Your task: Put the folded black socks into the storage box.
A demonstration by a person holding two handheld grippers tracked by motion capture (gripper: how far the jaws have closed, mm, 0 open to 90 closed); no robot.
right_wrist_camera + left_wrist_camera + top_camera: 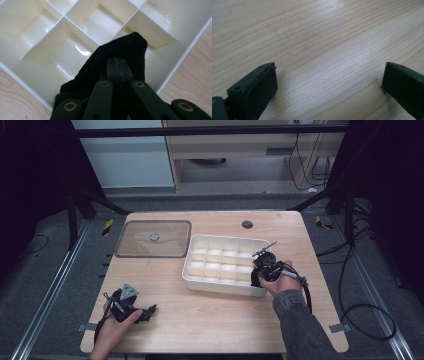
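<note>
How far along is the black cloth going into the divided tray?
Done: the clear lid lies off the white tray, on the table beside it. In hand: the right gripper is shut on a black cloth, held over a compartment at the tray's right end. Left: lowering and releasing it; every compartment in view looks empty. The left gripper sits open over bare table.

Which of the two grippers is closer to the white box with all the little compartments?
The right. The right gripper, shut on a black cloth, hangs over the near right corner of the white divided box. The left gripper rests open on the table, well off to the box's near left.
</note>
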